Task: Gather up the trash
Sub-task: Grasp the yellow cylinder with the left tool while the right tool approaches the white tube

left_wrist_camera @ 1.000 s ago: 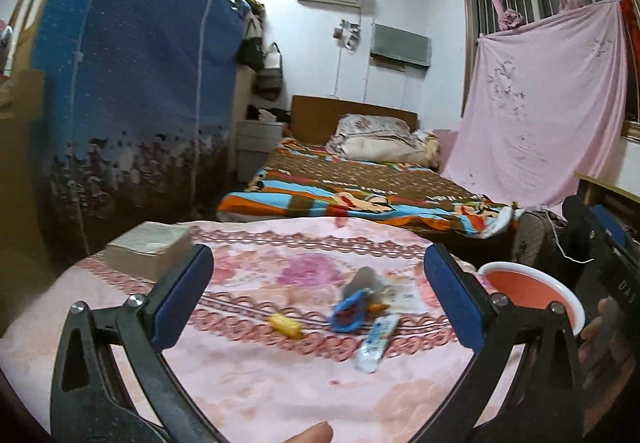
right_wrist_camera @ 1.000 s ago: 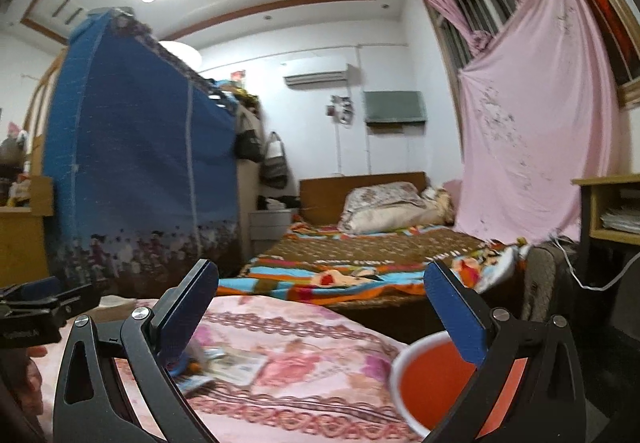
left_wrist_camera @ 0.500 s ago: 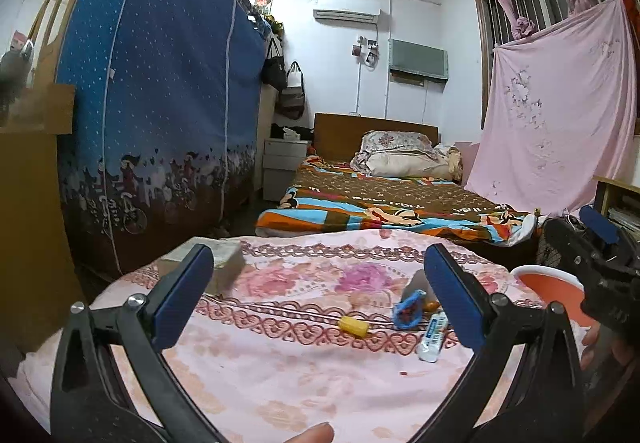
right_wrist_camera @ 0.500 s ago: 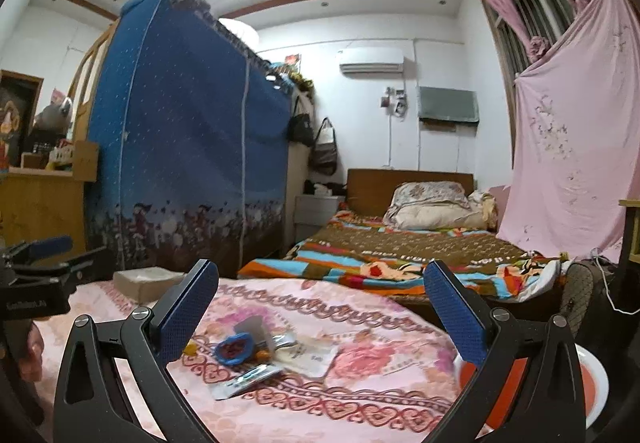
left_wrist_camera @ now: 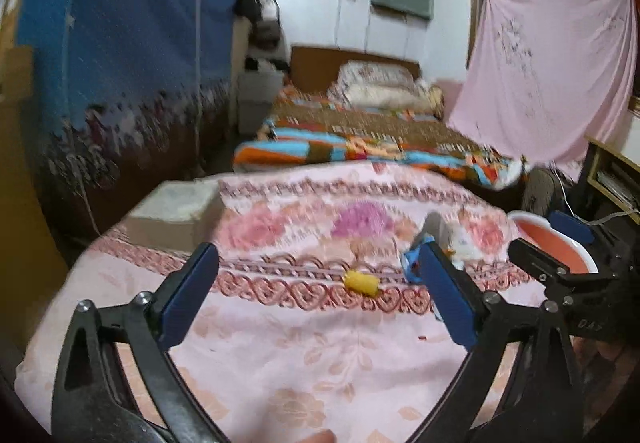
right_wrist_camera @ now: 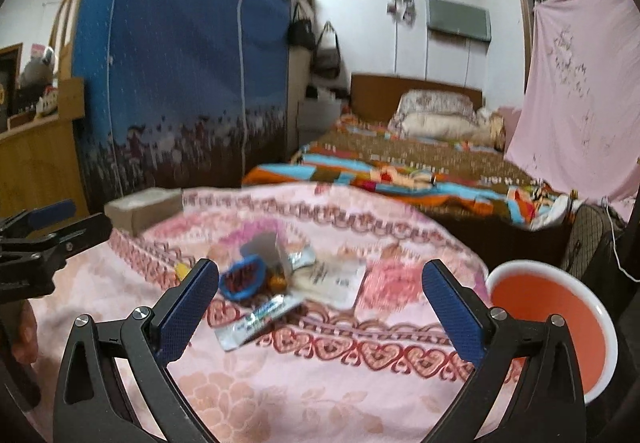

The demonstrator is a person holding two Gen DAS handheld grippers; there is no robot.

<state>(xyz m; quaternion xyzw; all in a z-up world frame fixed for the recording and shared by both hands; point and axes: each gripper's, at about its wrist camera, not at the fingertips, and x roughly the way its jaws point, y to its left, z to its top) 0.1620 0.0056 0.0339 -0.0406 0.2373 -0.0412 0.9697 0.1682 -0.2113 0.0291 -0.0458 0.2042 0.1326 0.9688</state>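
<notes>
A small heap of trash (right_wrist_camera: pixel 276 283) is seen on the cloth-covered surface (right_wrist_camera: pixel 304 395), at about eleven o'clock from the right tongs (right_wrist_camera: pixel 320 307) and just ahead of them. A long silvery wrapper (right_wrist_camera: pixel 256 317) lies nearest, its long axis slanted from seven towards one o'clock. The right tongs are judged the nearer; the orange basin (right_wrist_camera: pixel 552 319) stands at their three o'clock. A yellow scrap (left_wrist_camera: pixel 362 282) lies at one o'clock from the left tongs (left_wrist_camera: pixel 318 301). Both tongs are spread wide, and nothing is held or touched.
</notes>
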